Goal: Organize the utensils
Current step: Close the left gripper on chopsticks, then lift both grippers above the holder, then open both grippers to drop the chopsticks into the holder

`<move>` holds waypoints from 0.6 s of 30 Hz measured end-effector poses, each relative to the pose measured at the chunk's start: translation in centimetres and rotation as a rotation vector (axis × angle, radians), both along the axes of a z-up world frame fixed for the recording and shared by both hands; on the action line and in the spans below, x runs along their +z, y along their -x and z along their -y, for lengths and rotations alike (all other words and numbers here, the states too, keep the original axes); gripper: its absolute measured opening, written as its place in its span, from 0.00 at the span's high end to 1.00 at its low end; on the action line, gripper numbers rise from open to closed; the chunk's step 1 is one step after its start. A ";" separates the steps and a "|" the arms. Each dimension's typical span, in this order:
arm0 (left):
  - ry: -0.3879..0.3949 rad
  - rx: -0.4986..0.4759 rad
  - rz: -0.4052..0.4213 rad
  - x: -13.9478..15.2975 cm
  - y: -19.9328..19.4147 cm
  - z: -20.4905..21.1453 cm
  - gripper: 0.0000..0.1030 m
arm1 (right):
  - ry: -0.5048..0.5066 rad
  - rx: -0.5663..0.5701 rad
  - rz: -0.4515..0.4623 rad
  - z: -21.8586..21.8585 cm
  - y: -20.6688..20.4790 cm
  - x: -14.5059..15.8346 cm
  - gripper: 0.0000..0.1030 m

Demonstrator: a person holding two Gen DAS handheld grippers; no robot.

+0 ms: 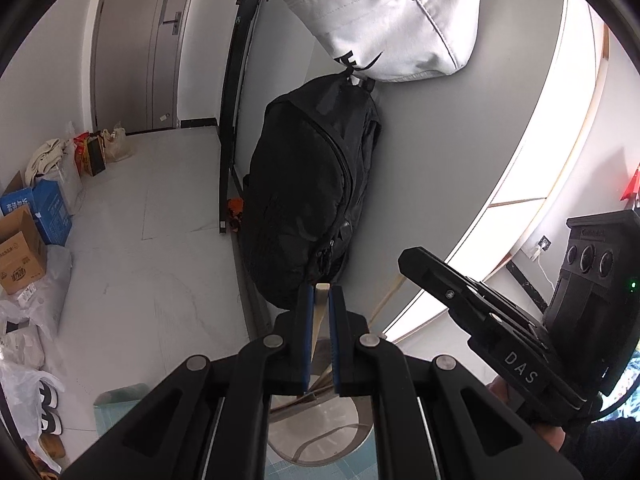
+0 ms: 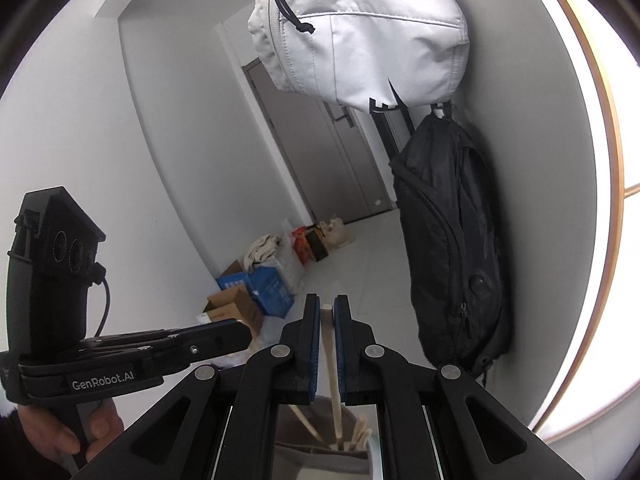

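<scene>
The left gripper (image 1: 319, 300) was clamped on a wooden chopstick (image 1: 320, 312), jaws nearly closed. The right gripper (image 2: 327, 312) held another chopstick (image 2: 330, 356), pads close around it. Below stood a holder (image 2: 320, 456) already containing sticks. Best to lower each stick upright, releasing only once its tip was inside the rim.

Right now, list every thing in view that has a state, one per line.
left hand-held gripper: shut on a wooden stick
right hand-held gripper: a wooden chopstick stands between its pads, grip uncertain
utensil holder: holds several wooden sticks
black backpack: hanging, zipped
grey bag: hanging above the backpack
door: closed
</scene>
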State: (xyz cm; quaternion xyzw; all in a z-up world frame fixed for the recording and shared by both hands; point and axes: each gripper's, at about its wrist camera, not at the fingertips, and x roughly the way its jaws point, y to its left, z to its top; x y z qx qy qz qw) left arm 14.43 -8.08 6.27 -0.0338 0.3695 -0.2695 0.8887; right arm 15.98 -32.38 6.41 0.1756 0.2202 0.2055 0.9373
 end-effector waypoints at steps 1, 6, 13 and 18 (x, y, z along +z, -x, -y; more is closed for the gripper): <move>-0.003 0.001 -0.015 -0.2 0.1 0.0 0.96 | -0.003 0.003 -0.019 0.0 0.2 -0.2 0.92; 0.016 0.023 -0.173 -1.9 0.0 -0.7 0.96 | -0.080 0.040 -0.147 0.8 0.3 -1.2 0.84; 0.000 0.077 -0.114 -1.1 3.1 -2.1 0.68 | -0.082 0.032 -0.146 1.6 4.1 -0.5 0.57; -0.001 0.172 -0.055 -0.4 5.5 -3.8 0.48 | -0.065 0.007 -0.157 1.7 6.7 -0.4 0.37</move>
